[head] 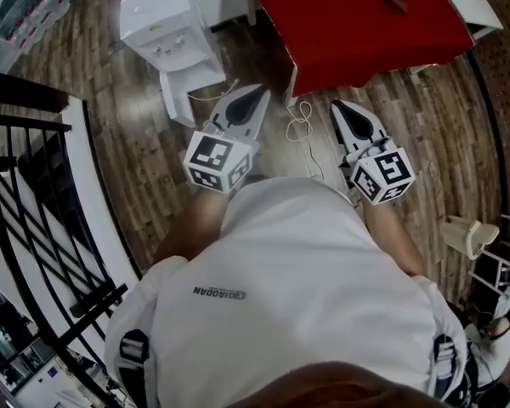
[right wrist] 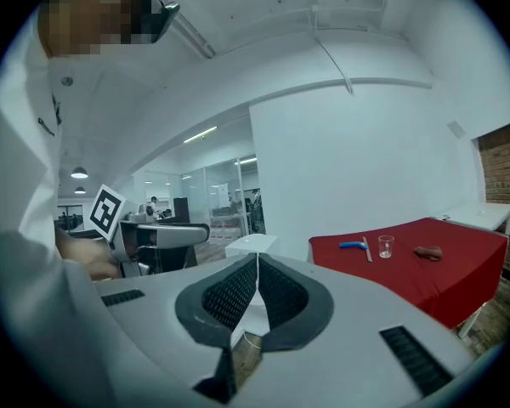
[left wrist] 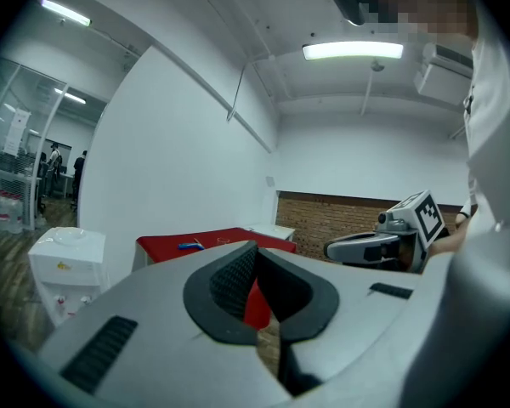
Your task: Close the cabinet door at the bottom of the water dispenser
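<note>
A black railing (head: pixel 25 185) runs along the left edge of the wood floor (head: pixel 136 151). Next to it, near the far left of the floor, stands the white water dispenser (head: pixel 166 24). It is just beside the left edge of the red table (head: pixel 365 24). The cabinet door (head: pixel 189 92) at the bottom of the water dispenser is open. It sticks out over the floor toward the person.

The left tongs (head: pixel 259 93) are held out in front of the person's white shirt (head: pixel 297 279). Their tip is near the open door but does not touch it. In the left gripper view the two pads meet at the tip, so the left tongs are clenched, with nothing in them.

A thin white cord (head: pixel 302 130) lies in loops on the floor between the two tongs.

The right tongs (head: pixel 336 106) are held out beside the left ones, well apart from the door. In the right gripper view their pads press together too. They are clenched and grasp nothing.

The red table fills the far right of the floor. On it sit a blue thing (right wrist: pixel 353 245), a small clear glass (right wrist: pixel 386 246) and a brown thing (right wrist: pixel 427 251), all near each other.
</note>
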`<state>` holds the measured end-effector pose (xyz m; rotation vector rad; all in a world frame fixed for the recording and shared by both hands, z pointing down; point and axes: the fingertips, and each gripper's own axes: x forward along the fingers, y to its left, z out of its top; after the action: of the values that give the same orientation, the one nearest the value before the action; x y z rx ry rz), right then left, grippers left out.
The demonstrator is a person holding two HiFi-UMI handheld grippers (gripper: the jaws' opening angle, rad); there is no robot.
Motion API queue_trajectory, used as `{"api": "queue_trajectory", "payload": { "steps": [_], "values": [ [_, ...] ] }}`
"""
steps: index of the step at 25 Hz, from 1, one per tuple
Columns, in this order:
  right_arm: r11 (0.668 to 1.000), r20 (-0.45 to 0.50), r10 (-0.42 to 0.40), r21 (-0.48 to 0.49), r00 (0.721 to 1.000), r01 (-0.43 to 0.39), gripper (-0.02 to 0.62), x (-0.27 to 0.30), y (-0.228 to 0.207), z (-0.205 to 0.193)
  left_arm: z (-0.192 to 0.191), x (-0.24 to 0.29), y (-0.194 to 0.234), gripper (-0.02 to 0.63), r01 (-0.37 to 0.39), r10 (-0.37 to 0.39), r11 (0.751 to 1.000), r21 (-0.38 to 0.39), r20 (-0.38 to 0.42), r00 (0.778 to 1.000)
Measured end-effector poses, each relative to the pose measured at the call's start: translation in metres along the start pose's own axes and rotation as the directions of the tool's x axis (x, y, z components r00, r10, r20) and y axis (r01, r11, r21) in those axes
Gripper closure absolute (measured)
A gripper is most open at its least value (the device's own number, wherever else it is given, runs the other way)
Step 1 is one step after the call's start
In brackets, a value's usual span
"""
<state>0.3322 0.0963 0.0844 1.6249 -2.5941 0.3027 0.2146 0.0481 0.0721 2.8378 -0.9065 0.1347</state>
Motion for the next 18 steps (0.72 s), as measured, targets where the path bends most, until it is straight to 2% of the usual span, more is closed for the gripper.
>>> {"api": "queue_trajectory", "payload": {
  "steps": [7, 18],
  "values": [
    [0.998, -0.044, 0.064, 0.000, 0.997, -0.064, 0.572, 0.039, 0.047, -0.011, -0.012, -0.048, 0.041, 0.611, -0.065, 0.064, 0.998, -0.015, -0.018, 0.998],
    [0.990, -0.049, 0.144, 0.000, 0.988, -0.144, 0.572, 0.090, 0.107, -0.017, -0.024, -0.117, 0.099, 0.611, -0.180, 0.179, 0.983, -0.025, -0.031, 0.983]
  ]
}}
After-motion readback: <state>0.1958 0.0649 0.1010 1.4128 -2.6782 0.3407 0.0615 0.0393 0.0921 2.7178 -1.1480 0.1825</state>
